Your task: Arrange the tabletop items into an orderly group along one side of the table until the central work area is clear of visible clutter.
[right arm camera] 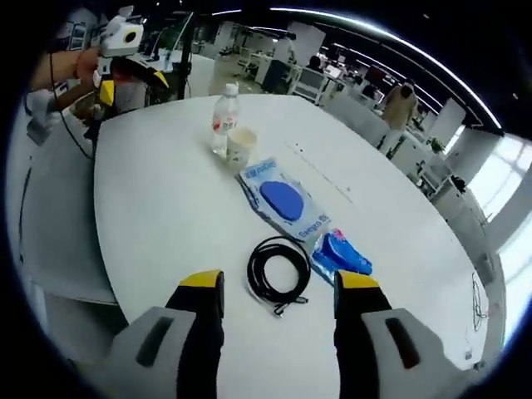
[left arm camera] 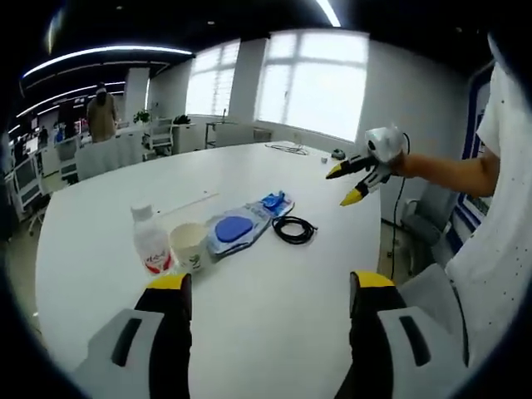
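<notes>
Two claws are in use above a white round tabletop, and both stand wide with nothing between the jaws. In the left gripper view, the left claw hovers over bare tabletop near the edge. Beyond it the items lie in a row: a plastic bottle with a red label, a paper cup touching it, a flat packet with a blue disc, a small blue pouch, and a coiled black cable just beside the packet. Farther right, the right claw hangs in the air, held by a hand. In the right gripper view, the right claw sits just short of the cable; the pouch, packet, cup and bottle follow, with the left claw at the far edge.
</notes>
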Available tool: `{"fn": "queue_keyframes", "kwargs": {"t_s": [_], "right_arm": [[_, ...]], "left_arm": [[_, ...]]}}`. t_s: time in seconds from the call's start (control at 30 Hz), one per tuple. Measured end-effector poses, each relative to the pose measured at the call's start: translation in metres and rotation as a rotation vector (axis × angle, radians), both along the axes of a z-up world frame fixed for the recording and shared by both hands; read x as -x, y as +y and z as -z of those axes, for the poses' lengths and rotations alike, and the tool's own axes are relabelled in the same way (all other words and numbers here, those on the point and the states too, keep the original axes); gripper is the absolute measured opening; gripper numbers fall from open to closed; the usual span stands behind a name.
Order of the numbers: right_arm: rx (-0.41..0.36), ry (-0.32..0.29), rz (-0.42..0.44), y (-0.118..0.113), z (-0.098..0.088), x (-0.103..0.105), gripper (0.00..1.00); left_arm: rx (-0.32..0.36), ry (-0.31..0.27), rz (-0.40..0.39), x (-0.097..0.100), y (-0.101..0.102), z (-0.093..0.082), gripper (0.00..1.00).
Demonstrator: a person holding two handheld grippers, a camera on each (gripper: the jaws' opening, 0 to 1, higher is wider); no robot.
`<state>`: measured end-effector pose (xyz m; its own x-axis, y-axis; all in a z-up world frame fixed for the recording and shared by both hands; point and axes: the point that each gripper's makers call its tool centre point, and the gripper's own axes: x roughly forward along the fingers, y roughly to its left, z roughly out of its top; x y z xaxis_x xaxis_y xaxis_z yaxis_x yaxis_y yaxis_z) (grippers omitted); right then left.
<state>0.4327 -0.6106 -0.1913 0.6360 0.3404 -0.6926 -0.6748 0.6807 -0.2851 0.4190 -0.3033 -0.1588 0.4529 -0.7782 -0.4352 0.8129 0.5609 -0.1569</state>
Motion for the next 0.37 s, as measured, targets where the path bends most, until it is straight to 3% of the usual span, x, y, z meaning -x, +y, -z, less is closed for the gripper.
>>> {"fn": "queue_keyframes", "kwargs": {"t_s": [0.17, 0.37], "right_arm": [[-0.083, 0.023, 0.094, -0.021, 0.007, 0.016, 0.58], [-0.114, 0.05, 0.158, -0.037, 0.017, 0.032, 0.62]], "left_arm": [[-0.026, 0.004, 0.0, -0.001, -0.004, 0.006, 0.82], [-0.058, 0.018, -0.008, 0.0, -0.005, 0.016, 0.87]]}}
